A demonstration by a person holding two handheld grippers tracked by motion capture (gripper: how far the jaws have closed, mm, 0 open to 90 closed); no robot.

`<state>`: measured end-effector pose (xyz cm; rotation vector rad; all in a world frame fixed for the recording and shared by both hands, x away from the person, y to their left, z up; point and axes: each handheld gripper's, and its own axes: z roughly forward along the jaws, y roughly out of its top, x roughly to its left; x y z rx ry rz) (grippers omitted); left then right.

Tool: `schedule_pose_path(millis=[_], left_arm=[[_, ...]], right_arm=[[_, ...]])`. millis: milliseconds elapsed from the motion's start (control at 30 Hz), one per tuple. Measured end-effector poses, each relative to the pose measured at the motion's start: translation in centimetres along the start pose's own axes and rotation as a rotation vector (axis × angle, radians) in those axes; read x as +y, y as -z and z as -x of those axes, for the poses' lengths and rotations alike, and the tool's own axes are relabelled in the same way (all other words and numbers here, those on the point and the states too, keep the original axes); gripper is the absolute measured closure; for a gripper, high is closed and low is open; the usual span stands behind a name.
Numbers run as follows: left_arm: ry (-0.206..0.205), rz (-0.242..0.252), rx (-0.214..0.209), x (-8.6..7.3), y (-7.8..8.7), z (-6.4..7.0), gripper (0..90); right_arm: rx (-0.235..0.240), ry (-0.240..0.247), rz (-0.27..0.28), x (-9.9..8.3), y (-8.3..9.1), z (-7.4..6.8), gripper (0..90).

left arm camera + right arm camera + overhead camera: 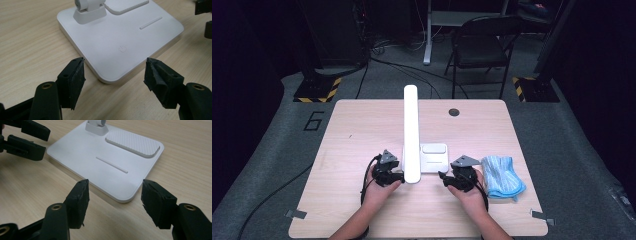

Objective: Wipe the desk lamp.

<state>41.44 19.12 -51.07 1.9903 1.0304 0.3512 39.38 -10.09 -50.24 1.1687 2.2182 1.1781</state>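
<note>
I hold both grippers just short of the white lamp [412, 135] at mid-table, left gripper [388, 172] and right gripper [457, 177] flanking its base [120, 37], jaws apart. Next, I judge, each must close on a near corner.

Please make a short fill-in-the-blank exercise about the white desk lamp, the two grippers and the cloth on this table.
1. Both the left gripper and the right gripper have their jaws ____.
2. The lamp base is ____ in colour.
3. The blue cloth lies nearest the ____ gripper.
4. The power symbol is on the lamp's ____.

Missing words: open; white; right; base
</note>
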Motion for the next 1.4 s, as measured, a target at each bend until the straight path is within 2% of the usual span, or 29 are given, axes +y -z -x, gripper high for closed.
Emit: schedule_pose_path(millis=[67,133,233,333,500,533,767,833,867,900,1033,1133,1200,1333,1400], left_arm=[[0.007,0.011,0.003,0.0,0.5,-0.2,32.2],[0.044,0.030,0.001,0.0,1.1,-0.2,32.1],[0.066,0.050,0.000,-0.1,1.8,-0.4,31.9],[0.086,0.046,-0.002,-0.2,2.7,-0.8,31.9],[0.077,0.037,0.009,-0.8,3.8,-1.5,31.9],[0.086,0.037,0.009,-0.9,4.0,-1.5,31.9],[0.104,0.049,0.016,-1.7,5.3,-1.8,31.9],[0.079,0.038,0.020,-1.9,5.6,-2.0,31.9],[0.079,0.026,0.016,-2.1,5.7,-2.0,31.9],[0.079,0.026,0.014,-2.2,5.8,-2.1,31.9],[0.075,0.024,0.018,-2.4,6.1,-2.3,31.9],[0.090,0.032,0.027,-2.6,5.9,-2.5,31.9],[0.083,0.021,0.019,-2.5,5.8,-2.6,31.8],[0.091,0.032,0.027,-2.5,5.5,-2.4,30.2],[0.094,0.024,0.022,-2.4,5.4,-2.5,29.2]], right_arm=[[0.013,-0.001,0.007,-0.1,0.8,0.0,38.7],[0.024,0.002,0.022,-0.2,1.5,0.1,38.4],[0.045,-0.003,0.046,-0.4,2.6,0.2,38.2],[0.054,-0.003,0.053,-0.5,3.5,0.5,37.8],[0.064,-0.008,0.059,-0.9,3.9,0.7,37.4],[0.067,0.002,0.048,-1.0,4.0,0.9,37.3],[0.065,-0.024,0.060,-1.4,5.0,1.5,37.1],[0.060,-0.033,0.062,-1.6,5.1,1.8,37.1],[0.064,-0.038,0.067,-1.7,5.1,1.9,37.1],[0.063,-0.056,0.065,-1.9,5.2,2.0,37.1],[0.050,-0.048,0.051,-2.3,5.1,2.2,37.1],[0.041,-0.051,0.049,-2.5,5.1,2.0,37.1],[0.048,-0.044,0.056,-2.5,5.1,1.9,37.1],[0.061,-0.027,0.067,-2.6,5.1,2.0,37.1],[0.055,-0.032,0.078,-2.7,5.1,2.3,37.1]])
